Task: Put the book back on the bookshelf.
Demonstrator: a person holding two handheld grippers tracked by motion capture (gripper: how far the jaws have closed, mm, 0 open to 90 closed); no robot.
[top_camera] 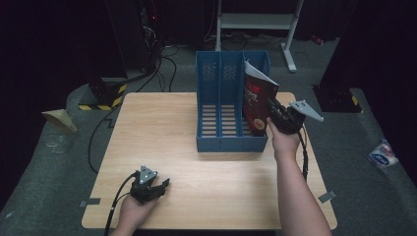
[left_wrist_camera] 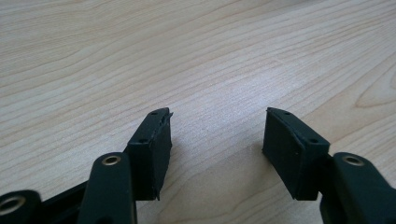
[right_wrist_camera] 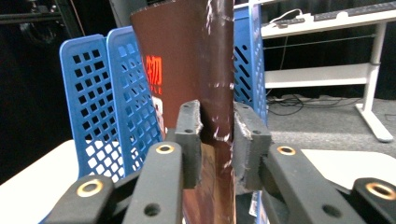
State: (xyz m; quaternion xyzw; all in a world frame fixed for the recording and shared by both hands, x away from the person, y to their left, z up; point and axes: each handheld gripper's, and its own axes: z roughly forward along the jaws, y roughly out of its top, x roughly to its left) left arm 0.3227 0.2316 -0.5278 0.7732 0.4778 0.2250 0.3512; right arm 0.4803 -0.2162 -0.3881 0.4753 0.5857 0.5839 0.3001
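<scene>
A blue three-slot file rack [top_camera: 221, 125] stands upright on the wooden table [top_camera: 162, 128]. A dark brown magazine with red lettering [top_camera: 256, 101] stands tilted in the rack's right slot, its white pages showing at the top. My right gripper [top_camera: 271, 114] is shut on the magazine's near edge; in the right gripper view the magazine [right_wrist_camera: 196, 79] sits between my right gripper [right_wrist_camera: 217, 140] pads, with the rack's perforated blue walls [right_wrist_camera: 100, 102] behind. My left gripper [top_camera: 164, 184] rests low near the table's front left, and the left gripper [left_wrist_camera: 217, 140] stands open over bare wood.
The rack's left and middle slots hold nothing. Beyond the table are cables on grey floor, a white metal stand [top_camera: 255, 22] and a yellow-black striped block [top_camera: 105, 96]. A white packet [top_camera: 383, 153] lies on the floor at the right.
</scene>
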